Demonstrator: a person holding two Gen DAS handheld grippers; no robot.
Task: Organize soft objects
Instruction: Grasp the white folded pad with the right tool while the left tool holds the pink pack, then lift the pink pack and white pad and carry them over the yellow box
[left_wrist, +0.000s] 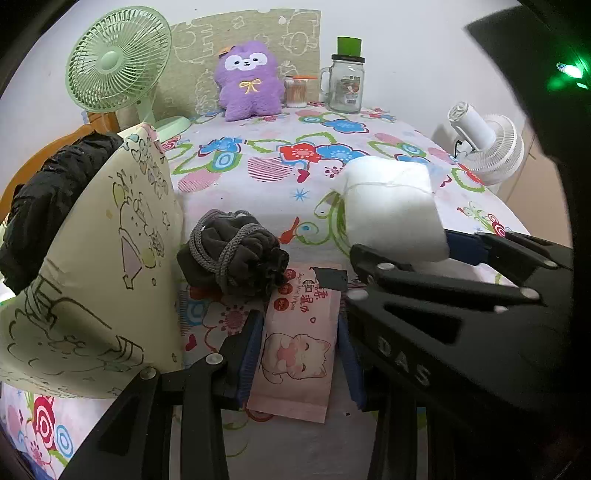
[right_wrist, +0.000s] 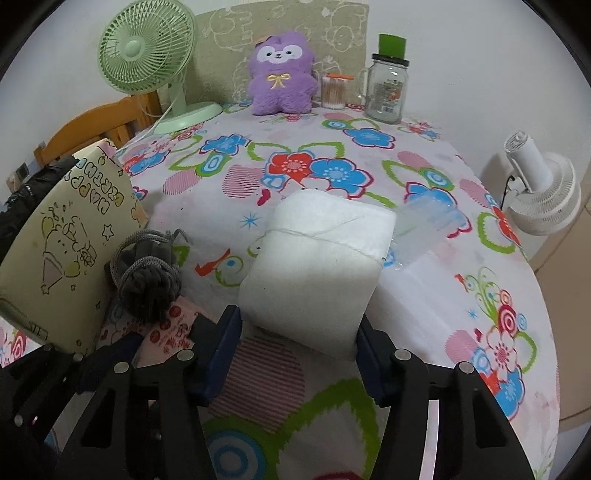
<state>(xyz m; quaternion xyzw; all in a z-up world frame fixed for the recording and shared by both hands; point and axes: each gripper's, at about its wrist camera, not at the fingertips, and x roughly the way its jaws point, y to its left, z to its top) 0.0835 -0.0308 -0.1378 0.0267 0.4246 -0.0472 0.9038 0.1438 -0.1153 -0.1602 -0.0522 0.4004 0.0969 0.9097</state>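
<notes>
While my left jaws clamp the wipes pack, right jaws pinch the white foam block, mid-frame; next, lift it gently.

Purple plush toy, white foam block, pink wipes pack, flower-patterned tablecloth

Left gripper tilted steeply down toward the table, clamped narrow on a pink pack of wipes, blue pads pressed to its two long edges. Right gripper tilted down much the same, jaws wider, closed on a white foam block with one pad flat against each side. In the left camera, reaching in from the right edge, black fingers just above the left gripper's right finger.
</notes>
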